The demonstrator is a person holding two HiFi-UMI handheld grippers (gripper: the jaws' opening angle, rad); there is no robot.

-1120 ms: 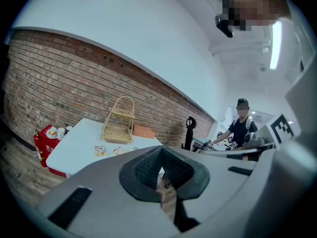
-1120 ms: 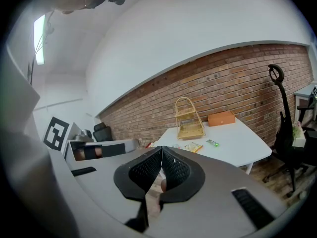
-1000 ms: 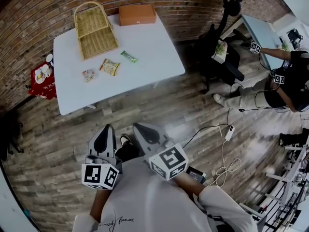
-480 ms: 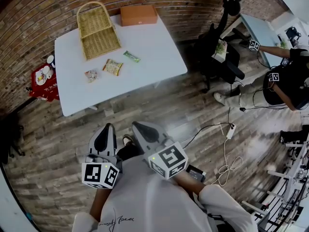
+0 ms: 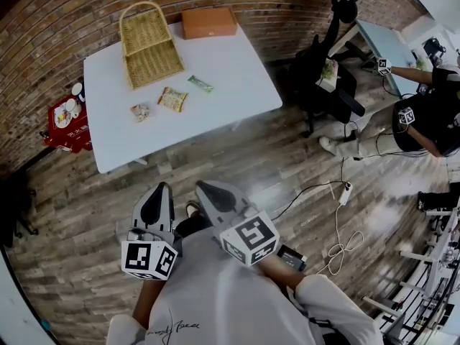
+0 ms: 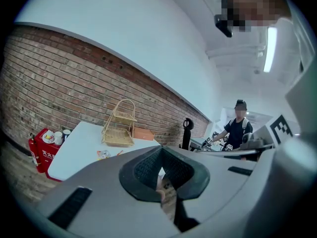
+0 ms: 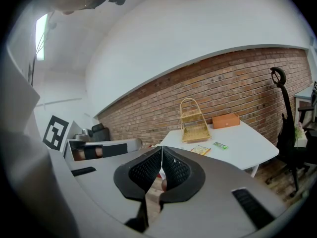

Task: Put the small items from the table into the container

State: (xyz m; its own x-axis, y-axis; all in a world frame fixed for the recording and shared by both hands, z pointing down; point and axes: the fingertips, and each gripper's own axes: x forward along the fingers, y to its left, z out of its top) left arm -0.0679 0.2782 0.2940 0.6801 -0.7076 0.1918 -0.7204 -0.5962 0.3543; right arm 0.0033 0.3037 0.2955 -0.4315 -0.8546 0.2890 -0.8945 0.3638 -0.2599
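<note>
A white table [image 5: 223,110] stands ahead by the brick wall. On it are a wicker basket [image 5: 149,45], an orange box [image 5: 208,22], a green packet [image 5: 200,84], a yellow snack packet [image 5: 172,99] and a small pale packet [image 5: 140,111]. My left gripper [image 5: 159,190] and right gripper [image 5: 206,189] hang side by side over the wood floor, well short of the table, both shut and empty. The right gripper view shows the basket [image 7: 193,123], green packet [image 7: 220,145] and yellow packet [image 7: 200,150] beyond its shut gripper [image 7: 161,166]. The left gripper [image 6: 161,168] also faces the basket [image 6: 119,128].
A red crate with cups [image 5: 68,117] sits at the table's left end. A black office chair [image 5: 323,85] stands to the right of the table. Another person [image 5: 424,121] with grippers is at the far right. A cable and power strip [image 5: 338,200] lie on the floor.
The table and its items have drifted slightly down and right in the head view, a little nearer. Both grippers stay shut, together in front of the body.
</note>
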